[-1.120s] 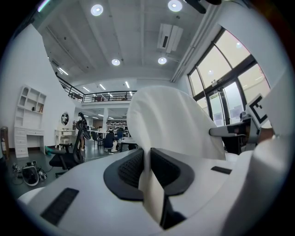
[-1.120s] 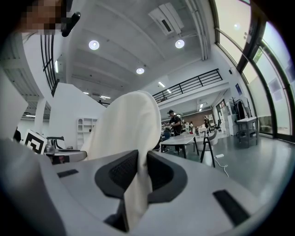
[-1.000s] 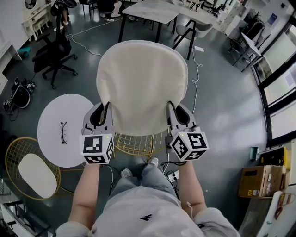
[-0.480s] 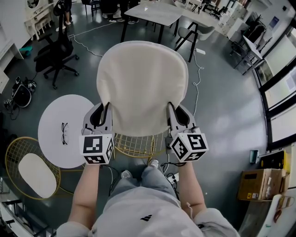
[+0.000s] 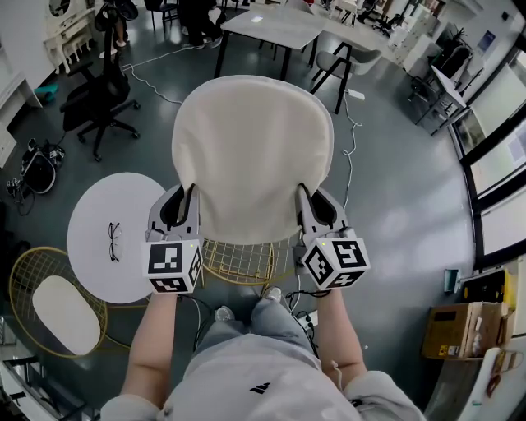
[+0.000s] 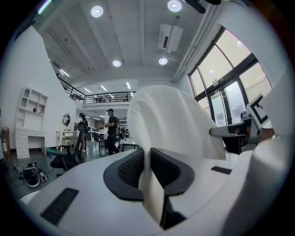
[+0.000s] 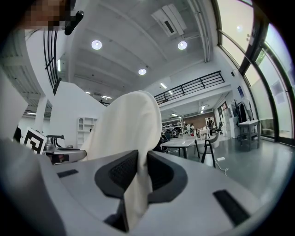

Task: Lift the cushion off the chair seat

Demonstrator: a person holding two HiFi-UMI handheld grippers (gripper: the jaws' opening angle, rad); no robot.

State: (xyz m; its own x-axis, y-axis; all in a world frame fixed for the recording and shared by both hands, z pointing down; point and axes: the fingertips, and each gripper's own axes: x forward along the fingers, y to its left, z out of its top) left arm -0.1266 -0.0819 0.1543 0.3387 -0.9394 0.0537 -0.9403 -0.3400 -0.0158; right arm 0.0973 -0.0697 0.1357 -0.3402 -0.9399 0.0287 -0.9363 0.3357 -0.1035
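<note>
Left gripper (image 5: pixel 190 197) and right gripper (image 5: pixel 303 196) clench the cream oval fabric cushion (image 5: pixel 253 152) above the gold wire chair (image 5: pixel 242 256). It looks lifted; next, carry it clear.

Open-plan office: beyond the jaws stand a black swivel chair (image 5: pixel 99 100), long tables (image 5: pixel 275 23), tall windows (image 7: pixel 258 60) and a railed mezzanine (image 7: pixel 193 84).

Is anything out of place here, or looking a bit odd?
Only the cushion: the left gripper and right gripper pinch its near edge, holding it above the bare wire chair. Glasses lie alone on the round table.
</note>
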